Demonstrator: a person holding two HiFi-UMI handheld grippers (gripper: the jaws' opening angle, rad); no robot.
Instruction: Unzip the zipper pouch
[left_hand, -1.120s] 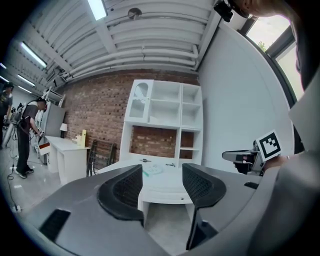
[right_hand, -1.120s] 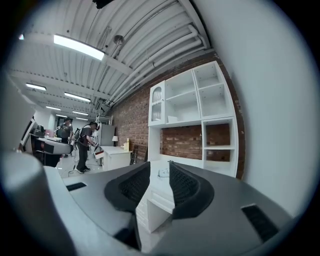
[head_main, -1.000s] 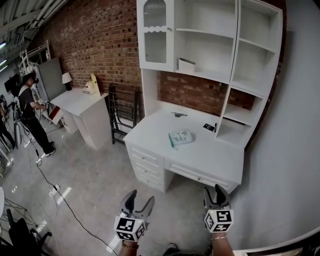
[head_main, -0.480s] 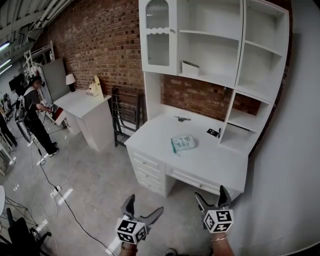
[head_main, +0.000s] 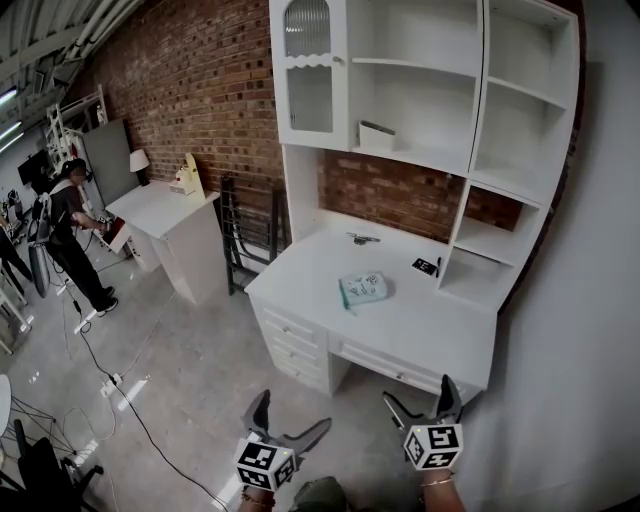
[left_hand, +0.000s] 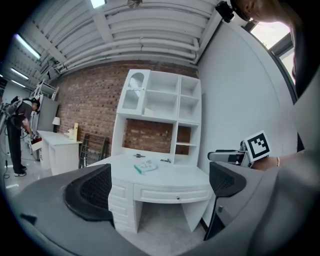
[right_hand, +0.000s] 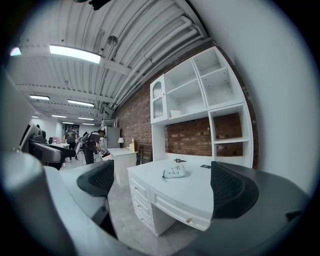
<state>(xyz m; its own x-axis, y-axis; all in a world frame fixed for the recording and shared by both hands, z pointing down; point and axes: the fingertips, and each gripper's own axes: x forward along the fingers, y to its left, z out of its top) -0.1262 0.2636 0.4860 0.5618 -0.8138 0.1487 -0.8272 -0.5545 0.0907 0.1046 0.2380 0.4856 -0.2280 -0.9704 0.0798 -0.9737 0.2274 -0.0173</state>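
Observation:
A pale green zipper pouch (head_main: 363, 289) lies flat in the middle of the white desk (head_main: 440, 335); the left gripper view shows the pouch (left_hand: 145, 168) small and far off, and so does the right gripper view (right_hand: 174, 173). Both grippers hang low in front of the desk, well short of it. My left gripper (head_main: 294, 420) is open, its jaws just having spread wide with nothing between them. My right gripper (head_main: 420, 402) is open too, its jaws having just widened, also empty.
The desk has drawers (head_main: 292, 335) on its left and a white hutch of shelves (head_main: 420, 90) above. A small dark object (head_main: 362, 238) and a black card (head_main: 425, 265) lie near the back. A second white table (head_main: 165, 205) and a person (head_main: 70, 230) stand at the left.
Both grippers' jaws have spread from partly closed to wide apart. Both have sunk a little lower in the head view.

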